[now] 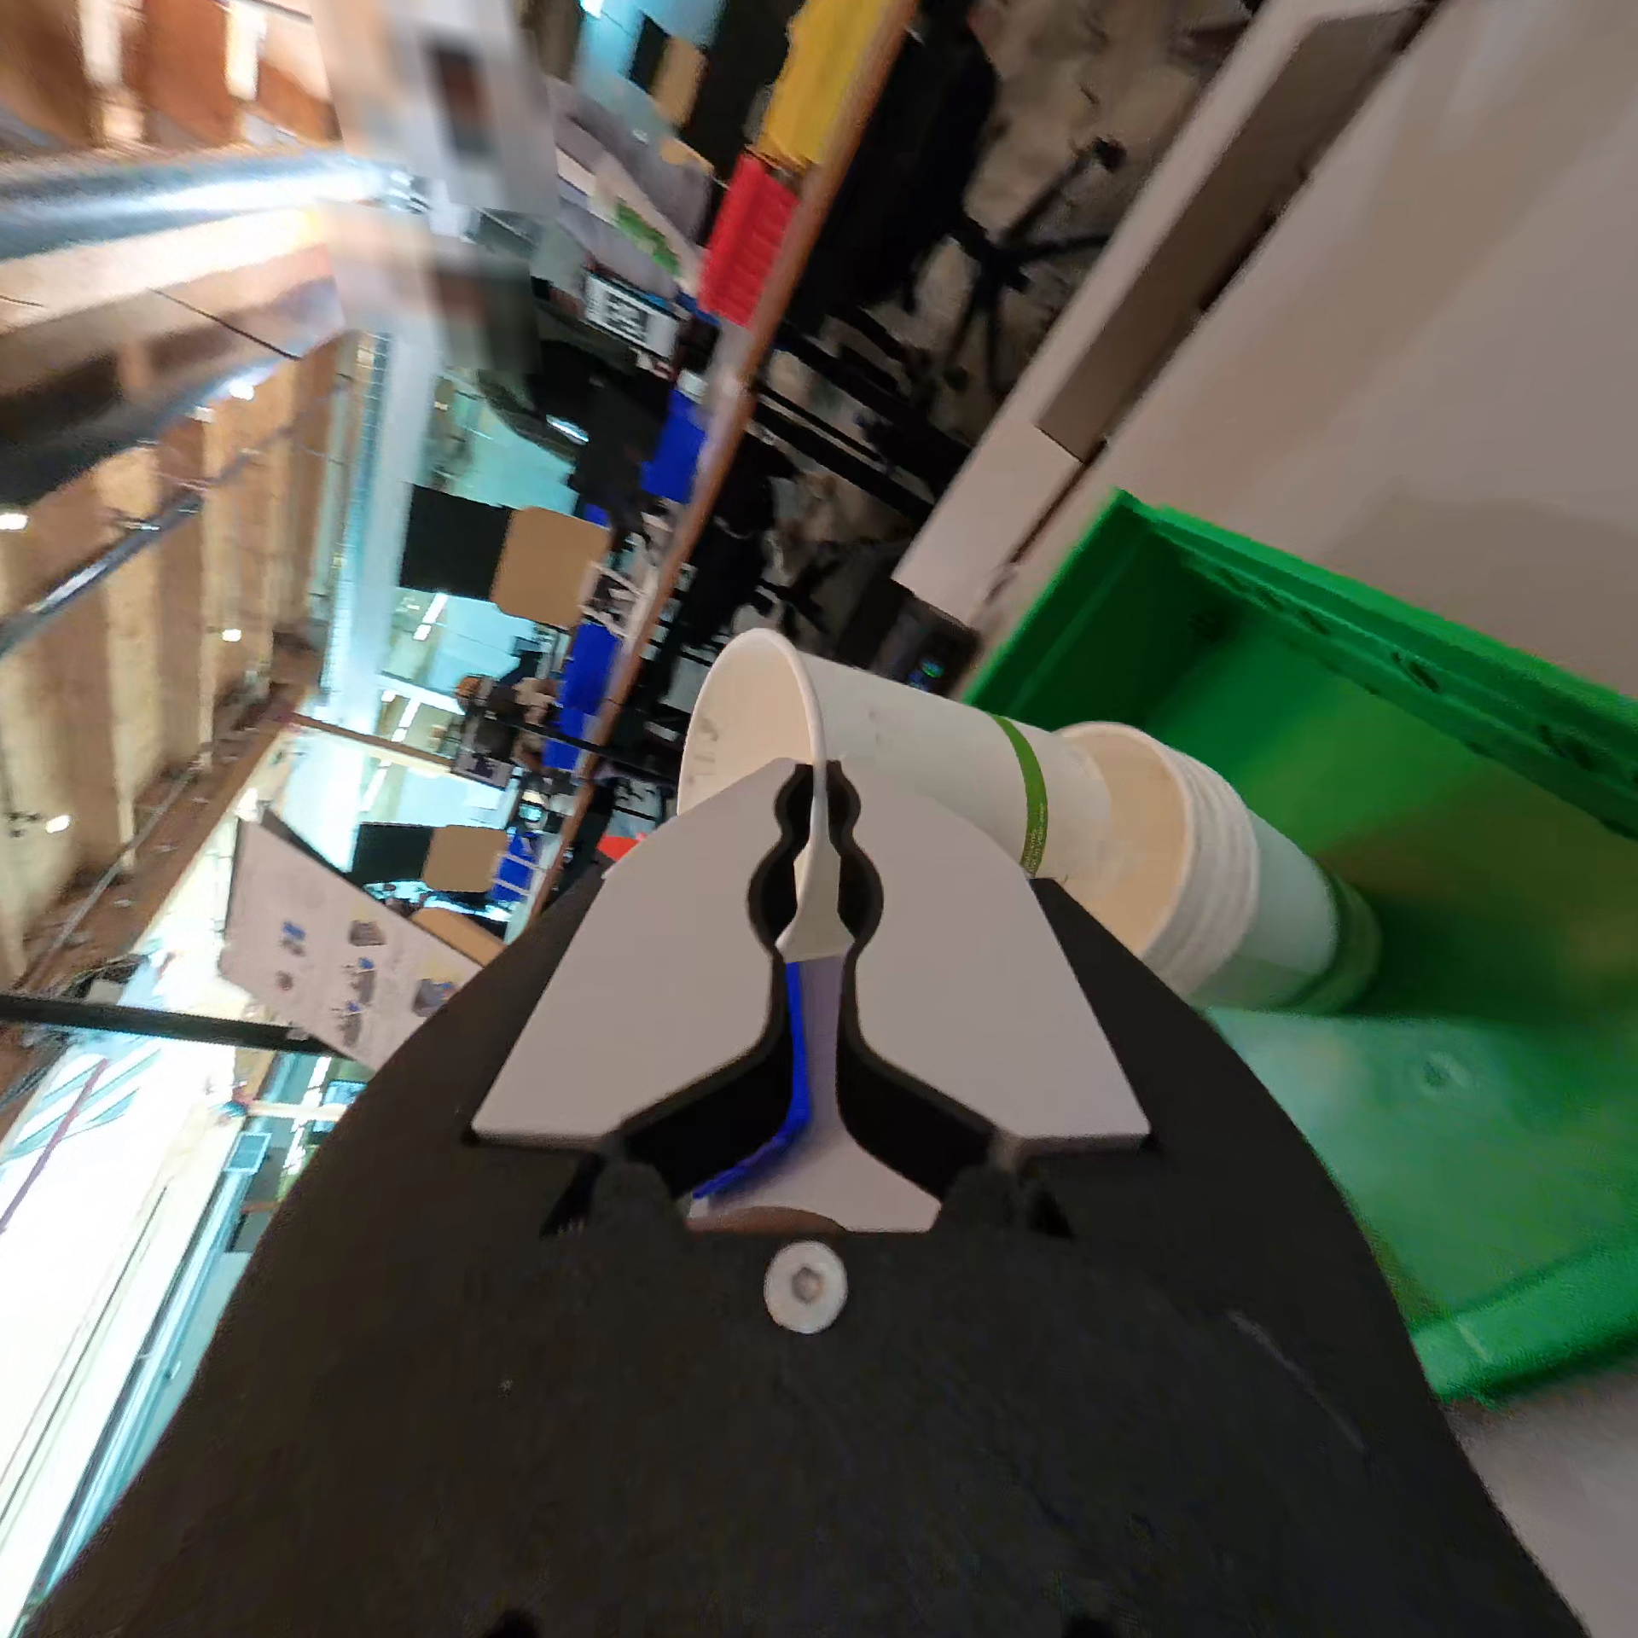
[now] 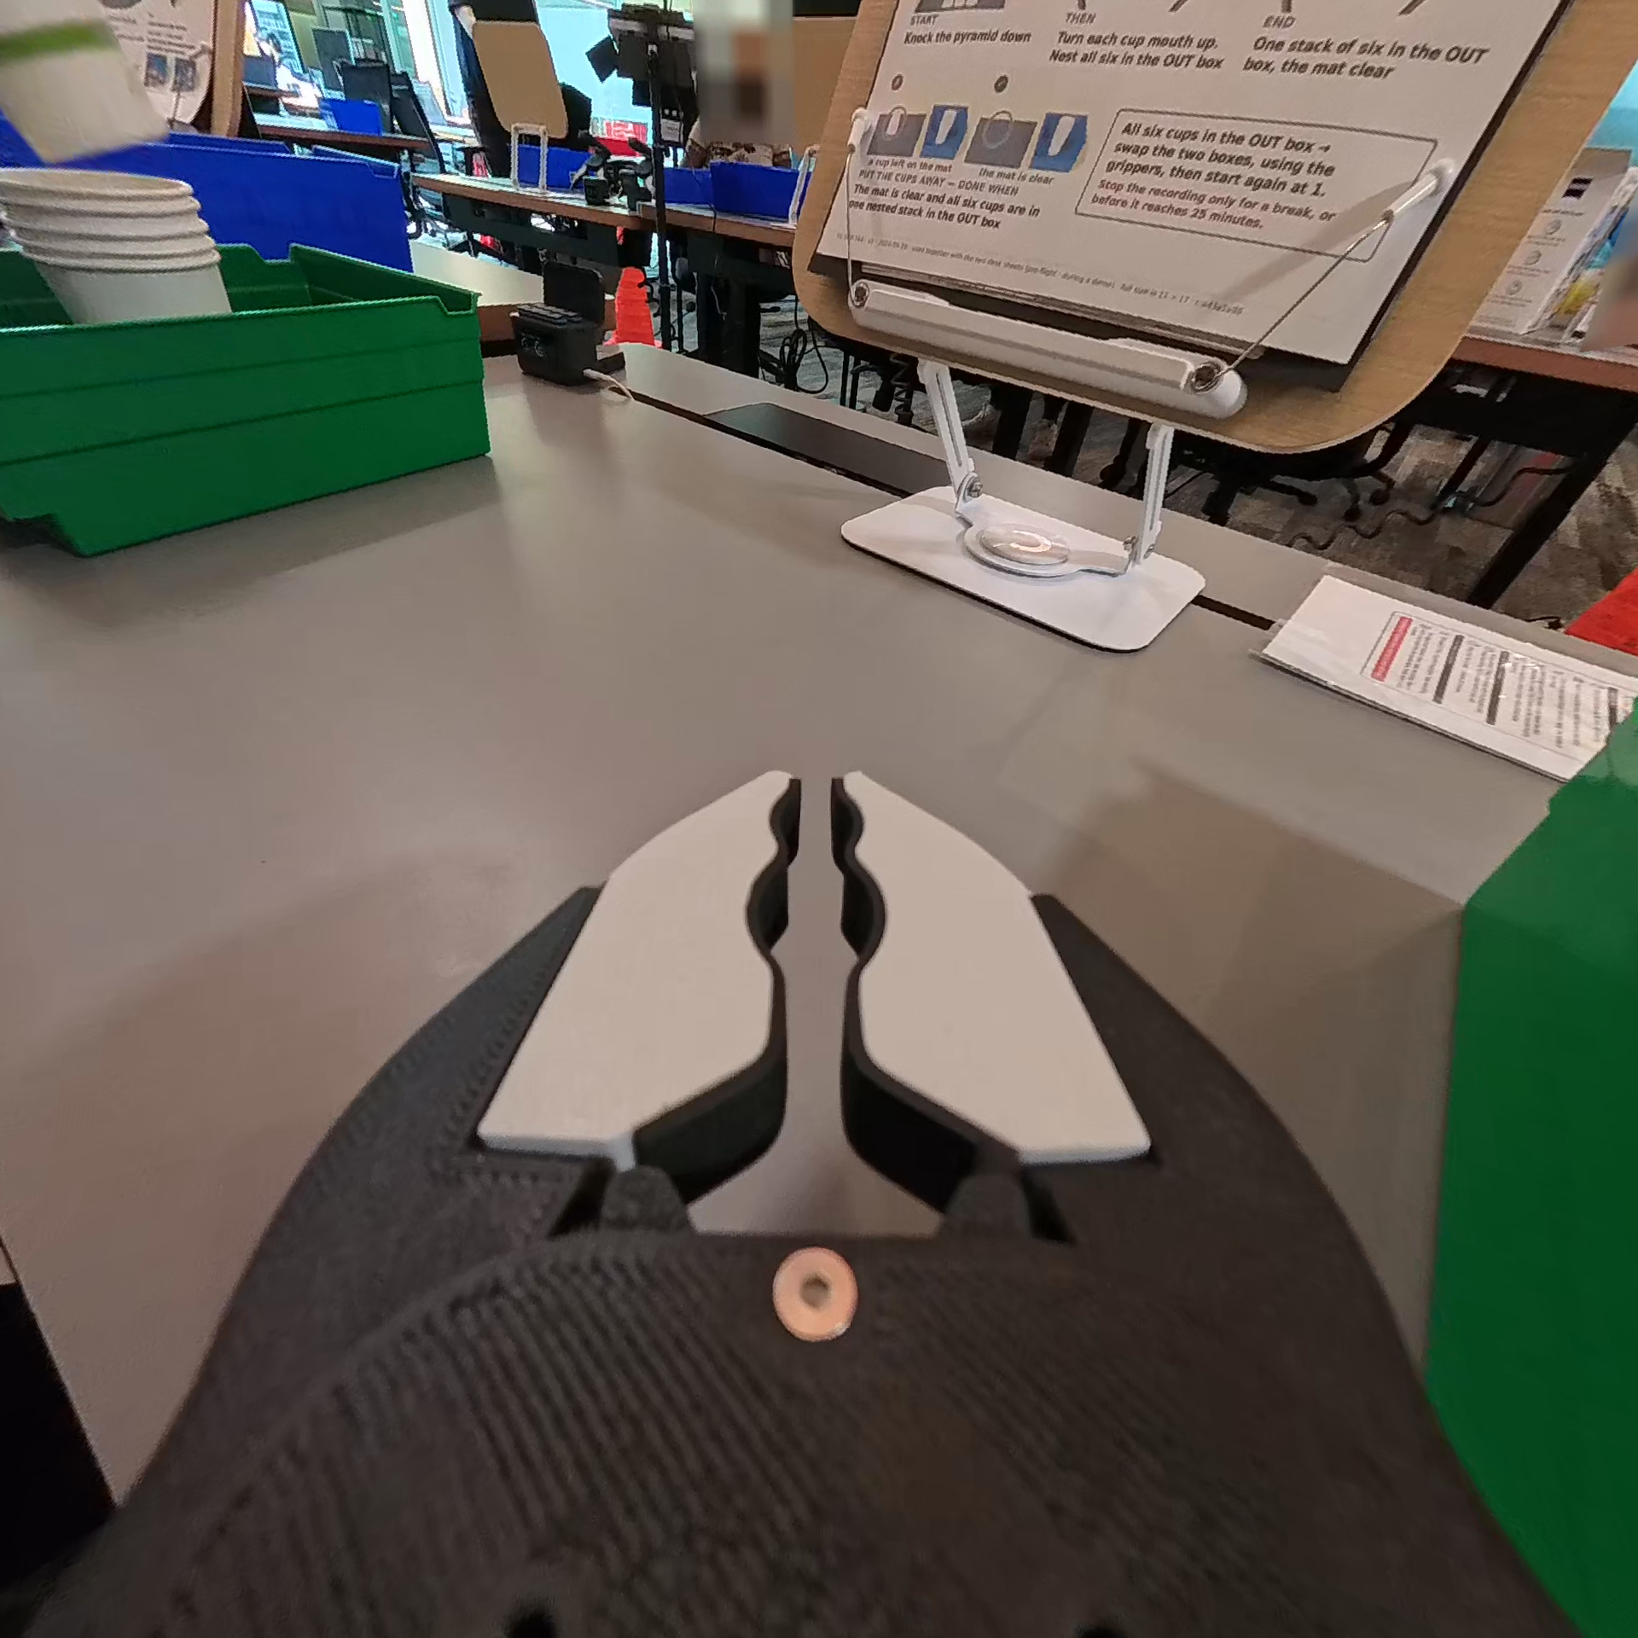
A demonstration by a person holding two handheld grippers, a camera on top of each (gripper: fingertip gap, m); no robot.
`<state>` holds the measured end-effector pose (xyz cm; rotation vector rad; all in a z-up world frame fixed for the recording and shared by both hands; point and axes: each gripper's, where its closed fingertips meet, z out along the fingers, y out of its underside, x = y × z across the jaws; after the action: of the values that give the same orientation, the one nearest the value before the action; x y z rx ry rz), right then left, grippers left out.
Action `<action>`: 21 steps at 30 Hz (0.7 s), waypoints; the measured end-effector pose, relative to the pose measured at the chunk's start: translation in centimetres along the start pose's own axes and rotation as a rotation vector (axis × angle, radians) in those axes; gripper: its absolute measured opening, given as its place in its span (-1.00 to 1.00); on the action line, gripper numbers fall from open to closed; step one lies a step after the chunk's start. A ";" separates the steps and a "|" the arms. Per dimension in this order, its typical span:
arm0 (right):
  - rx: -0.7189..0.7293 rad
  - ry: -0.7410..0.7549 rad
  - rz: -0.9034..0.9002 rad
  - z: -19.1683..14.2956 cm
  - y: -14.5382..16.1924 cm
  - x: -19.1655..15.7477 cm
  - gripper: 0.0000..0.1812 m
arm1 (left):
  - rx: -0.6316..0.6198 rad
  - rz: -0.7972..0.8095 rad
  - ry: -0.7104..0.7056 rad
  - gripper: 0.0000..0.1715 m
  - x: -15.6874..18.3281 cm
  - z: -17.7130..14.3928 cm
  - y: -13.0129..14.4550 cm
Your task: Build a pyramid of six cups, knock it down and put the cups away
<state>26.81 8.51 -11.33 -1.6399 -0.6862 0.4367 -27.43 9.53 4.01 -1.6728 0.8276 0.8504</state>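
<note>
On a grey table [image 2: 443, 709] sits a green bin [image 2: 248, 390] holding a stack [image 2: 115, 239] of nested white paper cups, well apart from a tilted document stand [image 2: 1046, 549]. Left gripper [image 1: 820, 824] is rolled sideways, its jaws clamped on the thin rim of one cup [image 1: 886, 718], mouth beside the stack's mouth. Right gripper [image 2: 815, 798] hovers low over bare table, jaws nearly together, holding nothing. Such a thin rim pinch, I judge, could slip or crush the cup.
</note>
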 end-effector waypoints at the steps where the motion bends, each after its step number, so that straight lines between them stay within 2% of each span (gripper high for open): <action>1: 0.000 0.000 0.000 0.0 0.0 0.0 -0.93 | 0.020 -0.014 -0.030 -0.94 -0.8 -0.4 -0.7; 6: -0.001 -0.002 -0.001 0.0 0.0 0.0 -0.93 | 0.130 -0.110 -0.060 -0.95 -1.9 -2.3 -5.2; 12: 0.023 -0.033 0.008 0.0 -0.5 -0.7 -0.88 | 0.355 -0.277 0.034 -0.95 1.5 -5.0 -13.9; 13: 0.041 -0.051 0.023 0.0 -0.8 -1.1 -0.82 | 0.393 -0.316 0.064 -0.95 2.6 -5.4 -15.5; 17: 0.100 -0.109 0.166 0.2 -2.5 -2.8 -0.27 | 0.534 -0.505 0.215 -0.95 7.7 -6.7 -21.2; 19: 0.141 -0.188 0.289 0.4 -3.6 -4.6 -0.14 | 0.596 -0.616 0.297 -0.95 10.5 -7.1 -23.7; 21: 0.183 -0.295 0.436 0.5 -4.6 -6.7 -0.09 | 0.652 -0.736 0.373 -0.95 13.2 -7.4 -25.8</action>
<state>20.58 4.82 -7.58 -1.5610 -0.4812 1.0418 2.21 6.65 6.62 -1.3795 0.5640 -0.2357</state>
